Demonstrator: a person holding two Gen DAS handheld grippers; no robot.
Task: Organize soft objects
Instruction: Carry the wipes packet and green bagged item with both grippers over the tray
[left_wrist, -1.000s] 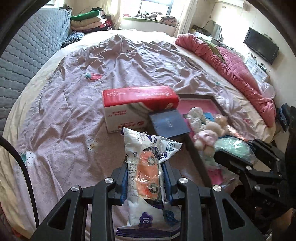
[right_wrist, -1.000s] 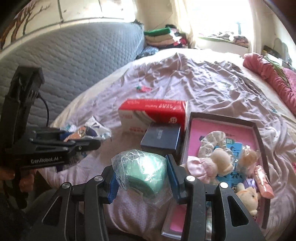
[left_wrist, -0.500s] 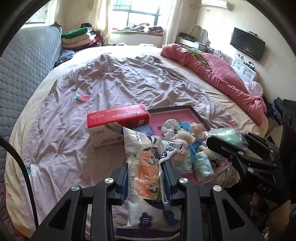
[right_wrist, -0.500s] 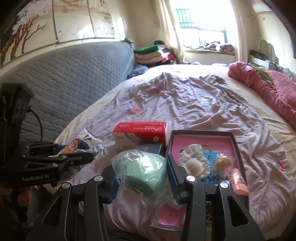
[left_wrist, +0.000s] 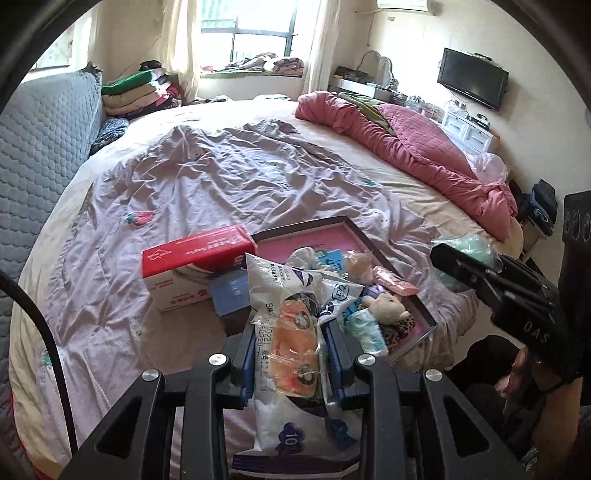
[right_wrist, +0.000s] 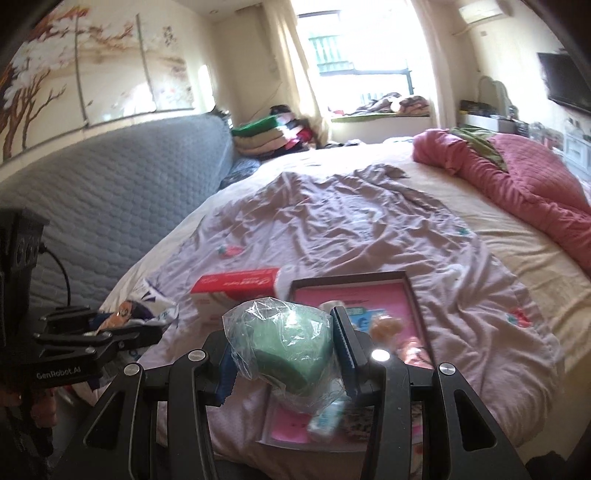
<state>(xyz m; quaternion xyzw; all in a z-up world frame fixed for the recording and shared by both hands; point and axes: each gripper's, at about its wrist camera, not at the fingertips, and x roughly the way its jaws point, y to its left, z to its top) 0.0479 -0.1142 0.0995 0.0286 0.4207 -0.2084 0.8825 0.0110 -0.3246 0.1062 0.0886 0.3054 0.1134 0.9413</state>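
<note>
My left gripper (left_wrist: 290, 343) is shut on a white and purple plastic packet (left_wrist: 291, 332) with an orange item inside, held above the bed's near edge. My right gripper (right_wrist: 284, 350) is shut on a green soft item in a clear plastic bag (right_wrist: 284, 343); it shows at the right of the left wrist view (left_wrist: 465, 251). A pink tray (left_wrist: 325, 240) with a dark rim lies on the bed and holds small plush toys (left_wrist: 384, 306) and soft packets. The tray also shows in the right wrist view (right_wrist: 354, 295).
A red and white tissue box (left_wrist: 192, 266) and a dark blue box (left_wrist: 231, 295) lie left of the tray. A rumpled lilac sheet (left_wrist: 240, 177) covers the bed. A pink quilt (left_wrist: 417, 147) lies at the right, folded clothes (left_wrist: 136, 92) at the back.
Both grippers have pulled back and up from the bed with their loads; the tray and boxes look smaller and farther.
</note>
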